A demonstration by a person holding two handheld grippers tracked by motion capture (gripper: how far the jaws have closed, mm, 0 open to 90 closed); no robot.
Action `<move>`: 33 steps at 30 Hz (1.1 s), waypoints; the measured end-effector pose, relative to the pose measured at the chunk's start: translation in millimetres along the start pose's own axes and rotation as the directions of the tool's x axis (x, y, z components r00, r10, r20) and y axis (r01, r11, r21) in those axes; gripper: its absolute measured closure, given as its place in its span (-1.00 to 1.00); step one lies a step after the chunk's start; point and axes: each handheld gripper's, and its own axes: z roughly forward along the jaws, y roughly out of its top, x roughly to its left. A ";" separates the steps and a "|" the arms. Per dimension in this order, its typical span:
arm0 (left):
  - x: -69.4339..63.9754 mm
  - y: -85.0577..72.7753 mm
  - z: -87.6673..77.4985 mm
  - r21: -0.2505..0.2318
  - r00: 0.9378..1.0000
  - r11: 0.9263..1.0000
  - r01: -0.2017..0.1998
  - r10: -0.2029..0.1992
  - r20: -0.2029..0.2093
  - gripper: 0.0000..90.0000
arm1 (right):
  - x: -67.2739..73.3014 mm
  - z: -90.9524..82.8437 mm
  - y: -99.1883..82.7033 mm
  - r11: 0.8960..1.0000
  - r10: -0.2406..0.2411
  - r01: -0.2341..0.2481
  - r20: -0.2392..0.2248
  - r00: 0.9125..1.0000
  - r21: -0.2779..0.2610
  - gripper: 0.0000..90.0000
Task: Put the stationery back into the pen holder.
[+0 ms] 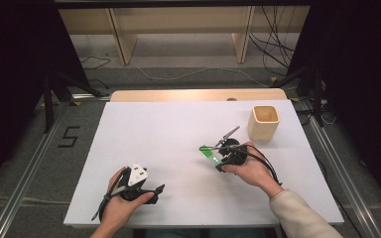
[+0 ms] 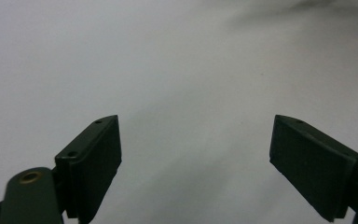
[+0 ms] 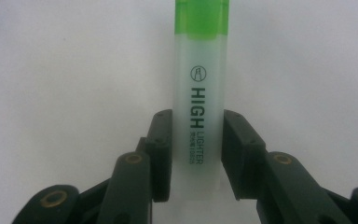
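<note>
High view shows the white bench [image 1: 178, 129] carrying a wooden cup [image 1: 263, 122] near its far right corner. Left tool [image 1: 154, 191] rests near the front edge in the person's left hand [image 1: 121, 203], its jaws spread wide over bare surface. Right tool [image 1: 217, 157], near the cup, pinches a green highlighter [image 3: 199, 116] by its pale barrel, both pads pressed against its sides

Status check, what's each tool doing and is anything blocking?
Right tool shut on green highlighter. Left tool open, empty. Wooden cup stands apart; nothing blocking.
</note>
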 end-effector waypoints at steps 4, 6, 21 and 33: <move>0.0 -0.1 0.2 0.000 1.000 1.000 0.000 0.000 0.000 -0.64 | -0.4 -1.8 -3.6 0.999 0.001 -0.001 -0.003 1.000 -0.046 0.47; 0.0 -0.1 0.4 0.000 1.000 1.000 0.000 0.000 -0.001 -0.64 | -1.2 -1.9 -6.2 0.997 0.001 -0.001 -0.005 1.000 -0.075 0.47; 0.0 -0.1 0.4 0.000 1.000 1.000 0.000 0.000 -0.002 -0.64 | -7.4 -6.9 -19.8 0.972 0.024 -0.030 -0.027 0.999 -0.232 0.47; 0.0 -0.1 0.1 -0.001 1.000 1.000 -0.001 0.001 -0.003 -0.64 | -12.6 -11.4 -33.9 0.947 0.040 -0.047 -0.029 0.999 -0.319 0.47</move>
